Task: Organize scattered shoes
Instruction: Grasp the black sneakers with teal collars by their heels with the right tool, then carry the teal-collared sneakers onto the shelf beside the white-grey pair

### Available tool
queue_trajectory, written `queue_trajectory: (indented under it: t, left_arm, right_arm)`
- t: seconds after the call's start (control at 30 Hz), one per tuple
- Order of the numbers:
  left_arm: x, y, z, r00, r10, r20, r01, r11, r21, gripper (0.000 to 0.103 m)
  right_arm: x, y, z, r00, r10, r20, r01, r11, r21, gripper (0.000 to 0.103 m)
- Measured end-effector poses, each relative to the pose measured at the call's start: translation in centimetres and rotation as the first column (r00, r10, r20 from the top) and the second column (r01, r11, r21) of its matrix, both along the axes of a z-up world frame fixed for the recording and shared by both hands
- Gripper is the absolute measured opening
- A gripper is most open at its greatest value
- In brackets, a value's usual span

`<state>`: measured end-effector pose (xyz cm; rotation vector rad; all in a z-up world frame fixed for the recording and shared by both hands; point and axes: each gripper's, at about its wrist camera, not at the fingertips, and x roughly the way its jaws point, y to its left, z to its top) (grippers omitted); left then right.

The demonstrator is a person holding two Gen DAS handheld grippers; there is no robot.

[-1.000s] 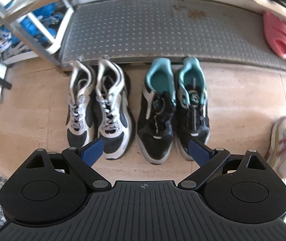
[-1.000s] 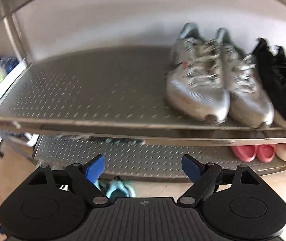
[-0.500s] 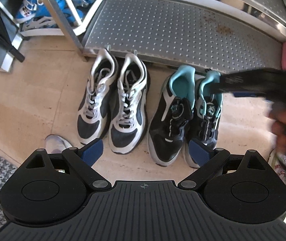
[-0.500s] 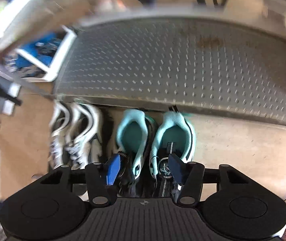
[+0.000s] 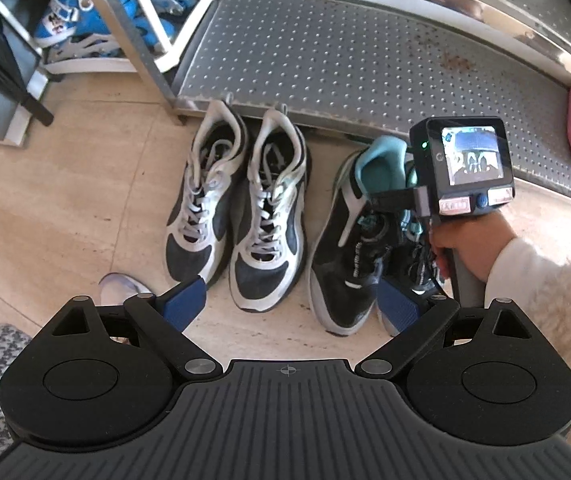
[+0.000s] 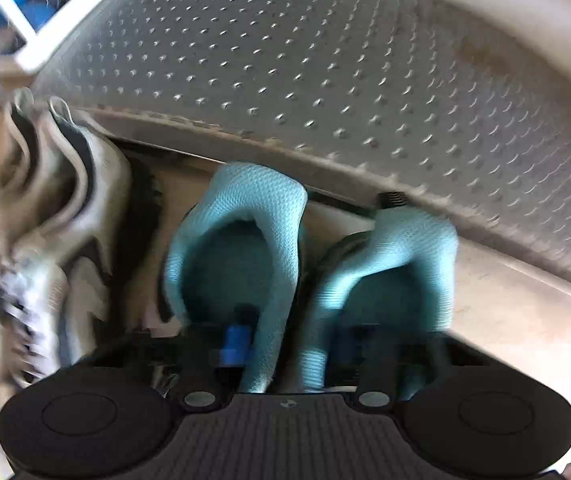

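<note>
Left gripper (image 5: 291, 306): fingers spread wide, holding nothing, above the floor (image 5: 65, 200).
Right gripper (image 6: 289, 340): fingers closing, one inside each teal-lined shoe, adjoining collars between them.
Teal-lined shoes (image 6: 241, 248): on floor by the lowest shelf (image 6: 325, 60), beside grey-white sneakers (image 5: 241, 208).

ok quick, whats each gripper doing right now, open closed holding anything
Left gripper: open, holding nothing, above the floor in front of the sneakers.
Right gripper: jaws closing, one finger inside each teal-lined sneaker, their inner collars between; firm grip cannot be told.
</note>
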<state>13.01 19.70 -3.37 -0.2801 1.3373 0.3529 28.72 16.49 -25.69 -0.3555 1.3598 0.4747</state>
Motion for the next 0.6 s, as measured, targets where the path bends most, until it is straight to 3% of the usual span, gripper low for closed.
queue_trajectory:
  t: [0.27,0.43,0.6]
  left_arm:
    - [-0.6,0.2,1.5,0.998,0.032,0.055,-0.034,0.998,0.05,0.096]
    - [-1.1,0.1,3.0,0.993,0.059,0.106,-0.066,0.996,0.06,0.096]
    - [-1.5,-0.4,4.6,0.986,0.054,0.16,-0.062,0.997,0.047,0.096]
  right_arm:
    - [-6.2,-6.5,9.9,0.991,-0.108,0.073,0.091,0.974,0.207,0.022]
    - [-10.4,-10.1,18.5,0.966,-0.121,0.227,0.053,0.957,0.286,0.022]
    - [-9.8,-11.2,26.0,0.916,-0.164,0.365,0.023,0.933,0.359,0.022]
